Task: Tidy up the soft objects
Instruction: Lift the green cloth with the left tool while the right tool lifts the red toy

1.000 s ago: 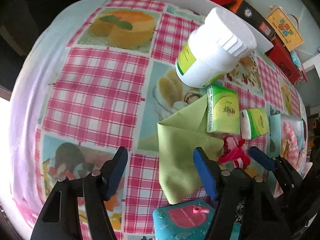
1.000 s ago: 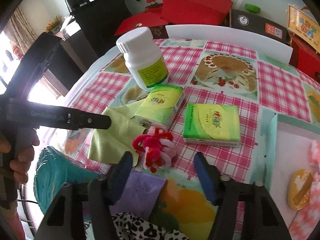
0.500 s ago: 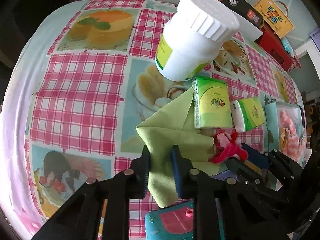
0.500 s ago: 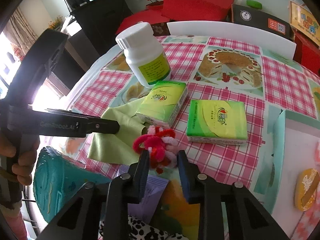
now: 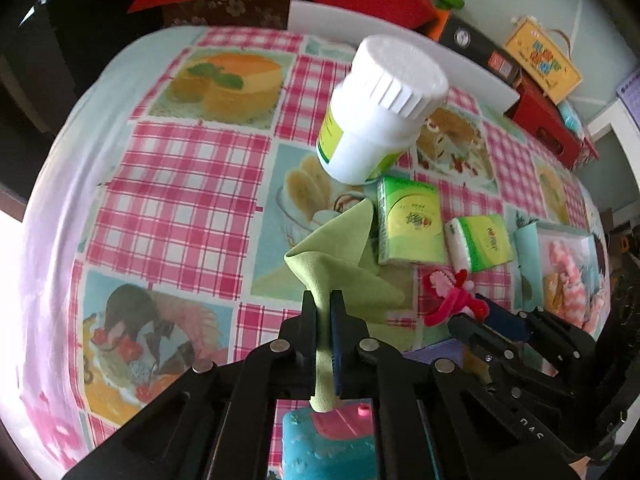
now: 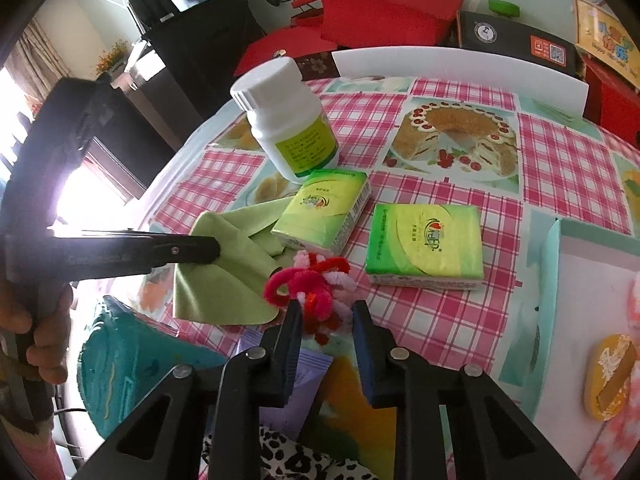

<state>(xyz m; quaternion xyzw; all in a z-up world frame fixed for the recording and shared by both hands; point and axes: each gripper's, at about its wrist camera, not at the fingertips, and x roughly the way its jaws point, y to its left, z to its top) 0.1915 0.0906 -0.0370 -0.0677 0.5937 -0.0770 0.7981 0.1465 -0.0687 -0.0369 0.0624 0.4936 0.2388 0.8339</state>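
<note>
A light green cloth (image 5: 332, 268) lies on the checked tablecloth. My left gripper (image 5: 325, 304) is shut on its near edge and lifts it into a fold; in the right wrist view the cloth (image 6: 224, 276) hangs from that gripper. A red and pink pipe-cleaner toy (image 6: 316, 284) sits just in front of my right gripper (image 6: 326, 312), whose jaws stand narrowly around its near end; it also shows in the left wrist view (image 5: 450, 292). Two green tissue packs (image 6: 324, 210) (image 6: 424, 246) lie behind the toy.
A white bottle (image 6: 286, 120) stands behind the tissue packs. A teal box (image 6: 560, 300) with pink and orange items is at the right. A teal pouch (image 5: 328, 444) and a purple packet (image 6: 296, 376) lie at the near edge. Red boxes (image 6: 384, 12) stand beyond the table.
My left gripper has closed on the green cloth and raised its edge. My right gripper has narrowed and moved up to the pipe-cleaner toy.
</note>
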